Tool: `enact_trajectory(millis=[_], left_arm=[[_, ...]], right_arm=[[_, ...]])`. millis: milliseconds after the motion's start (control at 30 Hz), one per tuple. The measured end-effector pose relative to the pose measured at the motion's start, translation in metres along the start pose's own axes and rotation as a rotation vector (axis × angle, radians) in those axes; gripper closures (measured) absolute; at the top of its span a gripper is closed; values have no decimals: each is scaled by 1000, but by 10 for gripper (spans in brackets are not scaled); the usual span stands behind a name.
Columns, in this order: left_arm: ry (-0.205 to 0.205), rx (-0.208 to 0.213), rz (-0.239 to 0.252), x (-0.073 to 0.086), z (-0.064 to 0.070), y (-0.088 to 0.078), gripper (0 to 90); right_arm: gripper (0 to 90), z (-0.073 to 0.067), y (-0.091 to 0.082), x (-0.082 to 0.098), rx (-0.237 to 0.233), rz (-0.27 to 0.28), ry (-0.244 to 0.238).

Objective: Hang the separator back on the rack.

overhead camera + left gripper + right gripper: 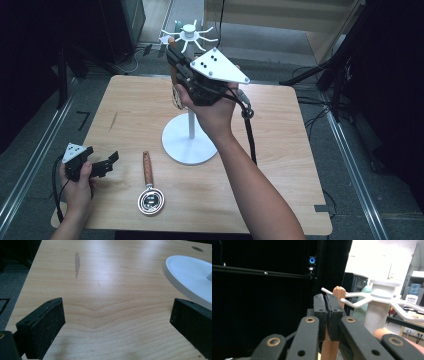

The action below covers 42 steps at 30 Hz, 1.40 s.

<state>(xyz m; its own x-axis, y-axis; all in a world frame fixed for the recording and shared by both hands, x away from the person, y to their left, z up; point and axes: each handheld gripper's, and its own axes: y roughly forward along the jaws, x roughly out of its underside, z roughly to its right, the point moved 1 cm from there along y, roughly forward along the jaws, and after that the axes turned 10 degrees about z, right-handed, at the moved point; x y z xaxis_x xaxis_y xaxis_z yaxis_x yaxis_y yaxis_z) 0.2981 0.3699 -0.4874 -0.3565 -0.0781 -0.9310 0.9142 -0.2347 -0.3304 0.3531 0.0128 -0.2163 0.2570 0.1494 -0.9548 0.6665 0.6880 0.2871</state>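
A white rack (188,145) with a round base, a thin post and spoke-like arms at its top (384,296) stands mid-table. My right gripper (173,54) is raised beside those arms, its pads (320,307) pressed together on the wooden handle (339,293) of a utensil. The handle tip sits right at one white arm, and the utensil's metal head (176,99) hangs below my hand. A second wooden-handled utensil with a round metal head (148,185) lies flat on the table in front of the rack. My left gripper (111,164) rests low at the table's left, open, over bare wood (117,315).
The rack's base (190,275) lies to the right of my left gripper's jaws. The wooden table (280,165) has rounded corners, with metal floor rails on both sides. A dark streak (77,263) marks the wood at far left.
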Motion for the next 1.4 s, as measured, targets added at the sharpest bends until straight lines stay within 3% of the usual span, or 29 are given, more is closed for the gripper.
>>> enact_trajectory(millis=[67,233,433,533,700,833,933,1133,1200,1400], left_arm=[[3,-4,-1,0,0,0,9],[36,-53,-4,0,5,0,142],[40,-40,-10,1,6,0,145],[37,-50,-6,1,6,0,145],[72,-93,-22,1,10,2,156],[84,-97,-22,2,14,3,209],[102,-117,-5,2,17,2,343],[92,-82,-2,3,18,1,615],[85,-57,-11,3,19,0,707],[64,40,-104,7,27,-3,898]], right_arm=[[849,-1,-6,1,-8,1,-3],[830,0,-22,7,-23,-12,-7],[809,5,-38,20,-14,-34,10],[799,8,-45,29,-8,-52,12],[771,11,-54,43,6,-81,25],[750,14,-62,52,16,-104,43],[720,16,-70,59,24,-115,48],[659,21,-86,74,33,-140,62],[643,22,-92,79,36,-152,69],[632,29,-111,90,59,-180,86]])
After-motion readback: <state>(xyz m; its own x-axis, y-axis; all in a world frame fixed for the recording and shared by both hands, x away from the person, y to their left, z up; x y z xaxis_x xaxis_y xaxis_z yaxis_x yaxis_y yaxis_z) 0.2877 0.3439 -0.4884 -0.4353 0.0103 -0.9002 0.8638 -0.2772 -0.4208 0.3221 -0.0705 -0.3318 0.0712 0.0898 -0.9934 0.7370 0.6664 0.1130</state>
